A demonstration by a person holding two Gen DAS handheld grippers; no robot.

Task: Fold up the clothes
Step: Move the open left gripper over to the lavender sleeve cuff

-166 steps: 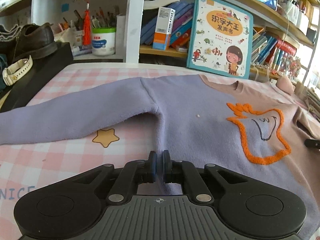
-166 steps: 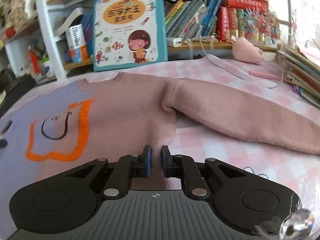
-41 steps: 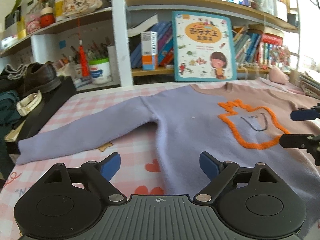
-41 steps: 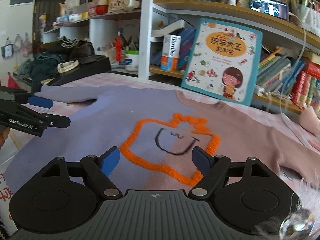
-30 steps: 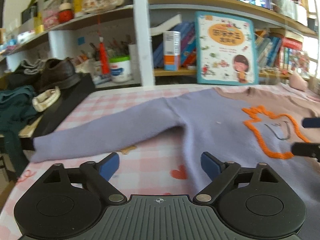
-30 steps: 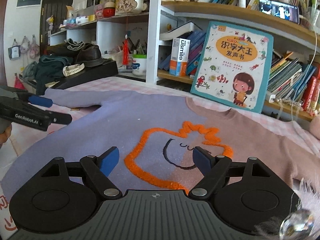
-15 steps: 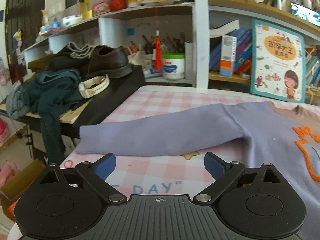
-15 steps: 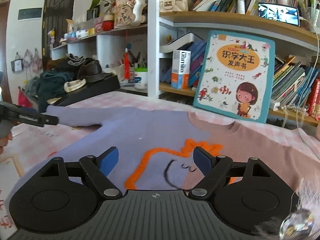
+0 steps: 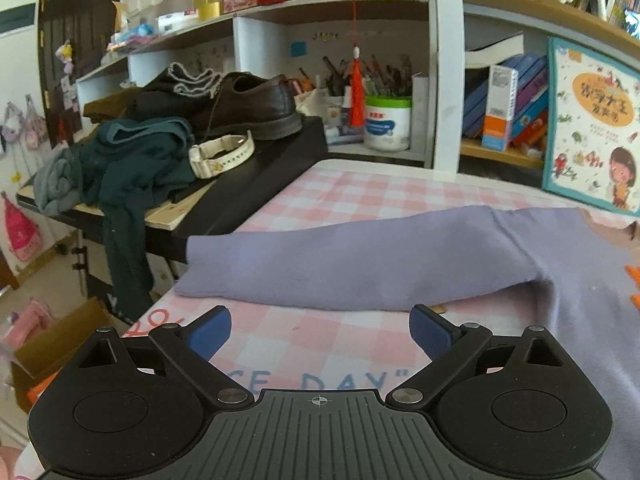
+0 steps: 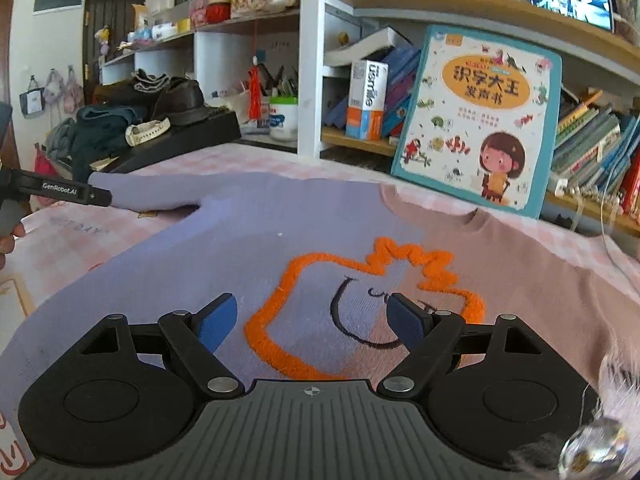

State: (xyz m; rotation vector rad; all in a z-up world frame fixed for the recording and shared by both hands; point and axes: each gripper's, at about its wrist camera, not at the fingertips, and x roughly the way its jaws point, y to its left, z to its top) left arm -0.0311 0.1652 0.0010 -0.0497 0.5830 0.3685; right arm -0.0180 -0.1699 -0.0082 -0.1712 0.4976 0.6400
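Note:
A lilac-and-pink sweater (image 10: 248, 240) with an orange outlined figure lies flat, front up, on the pink checked table. Its lilac sleeve (image 9: 352, 260) stretches left, cuff near the table's left edge. My left gripper (image 9: 320, 332) is open and empty, just in front of that sleeve, above the cloth. It also shows in the right wrist view (image 10: 68, 194) at the far left. My right gripper (image 10: 310, 322) is open and empty, above the sweater's lower front by the orange figure (image 10: 360, 308).
A black stand (image 9: 256, 184) with a brown shoe (image 9: 248, 106), a white strap and dark green clothes sits at the table's left. Shelves behind hold books, a white tub (image 9: 386, 122) and a children's picture book (image 10: 476, 136). The table edge (image 9: 160, 304) drops off left.
My left gripper has swung left, from the sweater's body to the lilac sleeve near its cuff. My right gripper has dropped slightly over the sweater's front. Both stay open.

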